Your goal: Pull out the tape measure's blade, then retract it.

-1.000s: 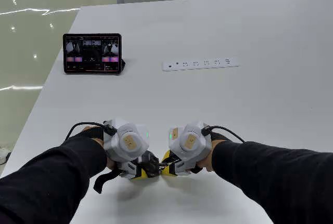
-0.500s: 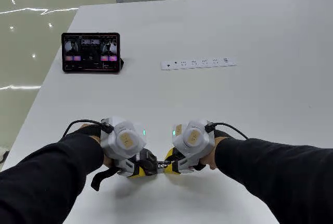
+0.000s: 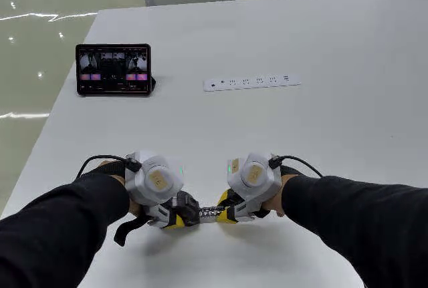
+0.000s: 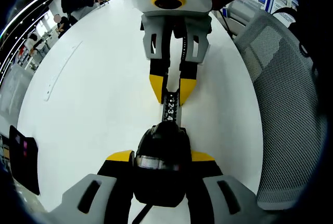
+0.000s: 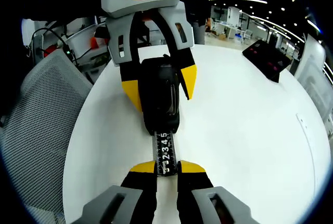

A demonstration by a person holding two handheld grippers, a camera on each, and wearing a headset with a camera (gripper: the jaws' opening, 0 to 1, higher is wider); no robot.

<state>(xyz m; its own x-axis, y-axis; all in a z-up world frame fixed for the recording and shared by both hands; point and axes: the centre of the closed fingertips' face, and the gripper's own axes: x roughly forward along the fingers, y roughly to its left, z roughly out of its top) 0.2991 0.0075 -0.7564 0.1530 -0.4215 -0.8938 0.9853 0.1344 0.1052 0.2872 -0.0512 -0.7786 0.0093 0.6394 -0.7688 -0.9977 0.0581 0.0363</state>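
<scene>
Tape measure [image 5: 160,99] sits close to the worktop's [image 3: 267,134] near edge, held between the two grippers. The left gripper [image 4: 161,156] has its jaws clamped on the sides of the black case, spread only as wide as the case itself. The right gripper [image 5: 166,168] has its jaws pinched nearly together on the free end of the blade [image 5: 164,151].

A short run of blade is out; numerals one to five are readable in the right gripper view. The end hook is hidden between the right gripper's yellow tips. In the head view the gripper housings cover most of the case, and the blade shows as a short strip between the tips. Whether the case rests on the worktop or is held just clear of it cannot be determined.

A tablet [image 3: 113,69] stands propped near the left edge, its screen contents too small to read. A power strip [image 3: 251,81] lies flat towards the middle of the worktop, well apart from the grippers. A mesh chair [image 4: 281,104] is partly visible beside the worktop, cut off at the frame. Dark sleeves [image 3: 348,214] cover both forearms.
</scene>
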